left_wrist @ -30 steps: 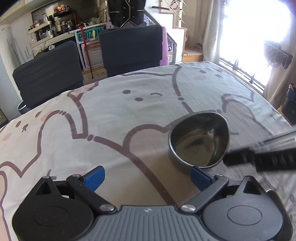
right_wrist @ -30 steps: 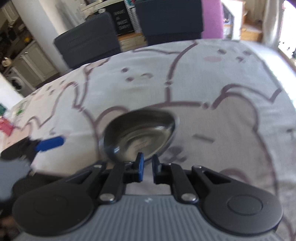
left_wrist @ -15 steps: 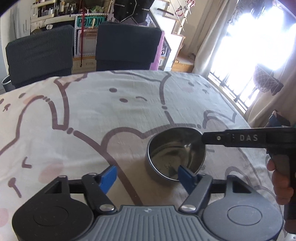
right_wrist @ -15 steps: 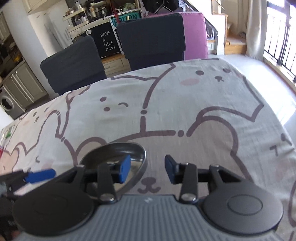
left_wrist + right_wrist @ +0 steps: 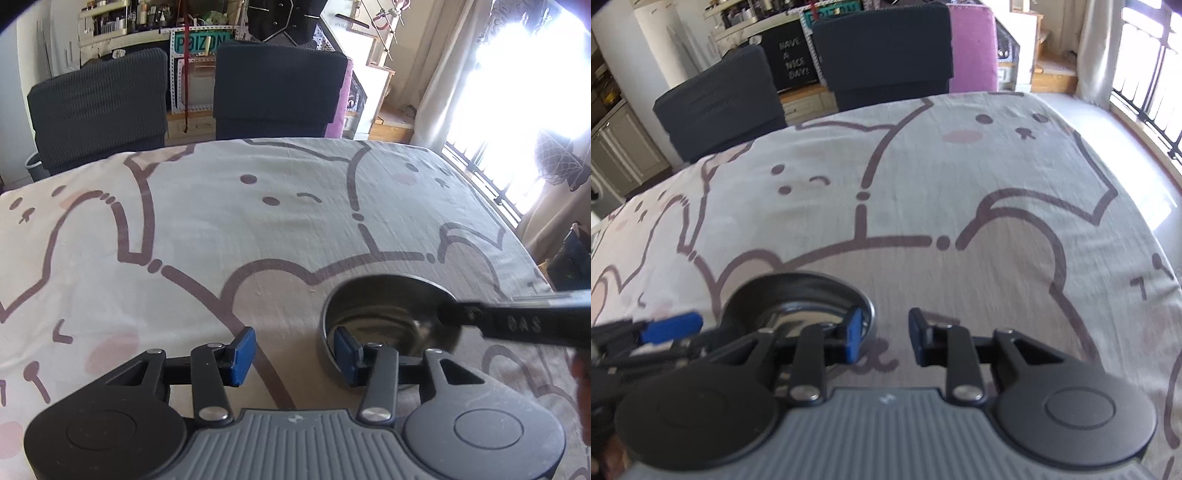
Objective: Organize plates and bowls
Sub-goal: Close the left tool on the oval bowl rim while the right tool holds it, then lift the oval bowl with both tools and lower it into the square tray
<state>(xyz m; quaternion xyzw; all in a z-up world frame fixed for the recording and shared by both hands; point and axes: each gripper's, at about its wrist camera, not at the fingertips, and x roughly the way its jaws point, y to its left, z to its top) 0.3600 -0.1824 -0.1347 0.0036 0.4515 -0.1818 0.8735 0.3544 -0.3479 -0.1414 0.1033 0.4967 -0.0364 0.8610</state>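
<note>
Steel bowl [image 5: 388,314] sits on the bear-print tablecloth [image 5: 258,221], near edge. Left gripper [image 5: 291,354] spread wide, its right pad at the bowl's near rim (contact uncertain, view foreshortened). Right gripper [image 5: 882,338] also parted, its left pad [image 5: 853,332] over the bowl's rim [image 5: 798,295], clamping nothing. Two dark chairs [image 5: 99,107] behind the table.

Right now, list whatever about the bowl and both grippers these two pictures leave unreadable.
- Steel bowl, left wrist view: near rim hidden behind the left gripper; far right rim crossed by the right gripper's arm.
- Steel bowl, right wrist view: near half hidden by the right gripper and its linkage.
- Both views: whether any finger touches the rim cannot be told.
- Other dishes: none in frame.
</note>
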